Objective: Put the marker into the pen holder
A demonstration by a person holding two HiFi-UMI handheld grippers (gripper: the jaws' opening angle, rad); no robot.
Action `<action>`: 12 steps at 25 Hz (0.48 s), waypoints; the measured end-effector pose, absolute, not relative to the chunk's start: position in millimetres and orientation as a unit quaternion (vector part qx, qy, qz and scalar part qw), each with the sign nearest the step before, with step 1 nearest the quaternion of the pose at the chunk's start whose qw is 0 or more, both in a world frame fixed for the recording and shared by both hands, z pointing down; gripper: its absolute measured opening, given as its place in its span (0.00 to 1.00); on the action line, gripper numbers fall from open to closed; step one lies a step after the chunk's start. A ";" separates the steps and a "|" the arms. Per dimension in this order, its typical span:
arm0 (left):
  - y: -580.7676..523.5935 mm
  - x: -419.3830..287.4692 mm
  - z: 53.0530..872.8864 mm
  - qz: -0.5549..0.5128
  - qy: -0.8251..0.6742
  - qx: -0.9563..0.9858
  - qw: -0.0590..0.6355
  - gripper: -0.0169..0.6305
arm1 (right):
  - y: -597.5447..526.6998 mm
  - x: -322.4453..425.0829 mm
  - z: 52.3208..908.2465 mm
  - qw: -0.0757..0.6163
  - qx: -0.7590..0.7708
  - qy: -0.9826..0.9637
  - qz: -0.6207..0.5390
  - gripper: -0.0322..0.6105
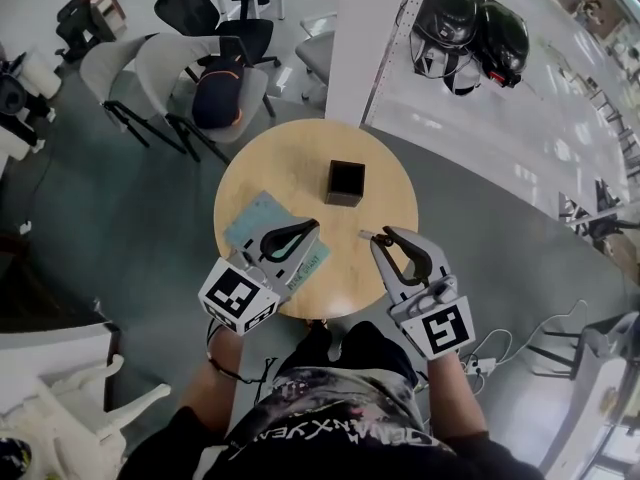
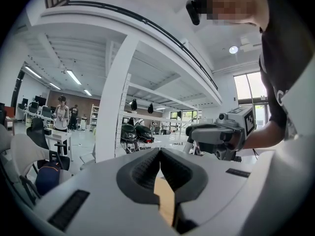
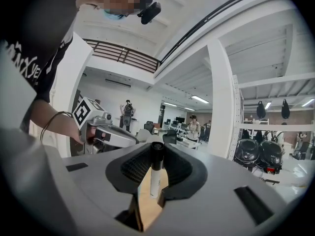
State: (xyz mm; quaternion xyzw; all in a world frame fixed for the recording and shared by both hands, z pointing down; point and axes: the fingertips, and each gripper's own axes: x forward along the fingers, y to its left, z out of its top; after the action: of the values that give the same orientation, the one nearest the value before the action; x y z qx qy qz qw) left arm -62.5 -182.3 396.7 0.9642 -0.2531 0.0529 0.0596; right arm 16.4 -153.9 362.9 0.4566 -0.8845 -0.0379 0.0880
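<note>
One marker point(image 3: 154, 176) in right gripper point(image 3: 157, 150), left gripper point(image 2: 160, 154) closed

Left gripper point(image 1: 313, 226) and right gripper point(image 1: 381, 235): light grey plastic bodies. Black ribbed pads point(image 2: 145, 168) line a teardrop-shaped opening, with dark slots point(image 2: 69, 209) on the upper face. Each carries a white cube with black square markers: left cube point(image 1: 238, 296), right cube point(image 1: 447, 328). Person wears a black short-sleeved T-shirt point(image 1: 320, 423) with white lettering, only partly readable. Thin dark band point(image 1: 222, 367) on the left wrist, possibly a bracelet. Black camera point(image 2: 194, 8) on the head.
</note>
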 end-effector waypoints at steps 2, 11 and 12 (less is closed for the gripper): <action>-184.7 -63.9 395.4 0.053 -0.254 0.964 0.060 0.06 | -156.5 15.2 363.9 0.093 0.454 -0.885 -0.035 0.17; -193.5 -61.2 392.1 0.050 -0.264 0.962 0.056 0.06 | -167.4 15.7 361.4 0.083 0.448 -0.889 -0.040 0.17; -195.2 -59.9 391.9 0.051 -0.265 0.961 0.056 0.06 | -169.3 16.5 361.3 0.082 0.446 -0.890 -0.040 0.17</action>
State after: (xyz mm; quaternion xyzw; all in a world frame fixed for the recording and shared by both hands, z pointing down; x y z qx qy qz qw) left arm -59.9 -195.2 391.9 0.9612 -0.2653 0.0506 0.0555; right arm 16.5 -169.3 361.3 0.4463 -0.8902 -0.0400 0.0825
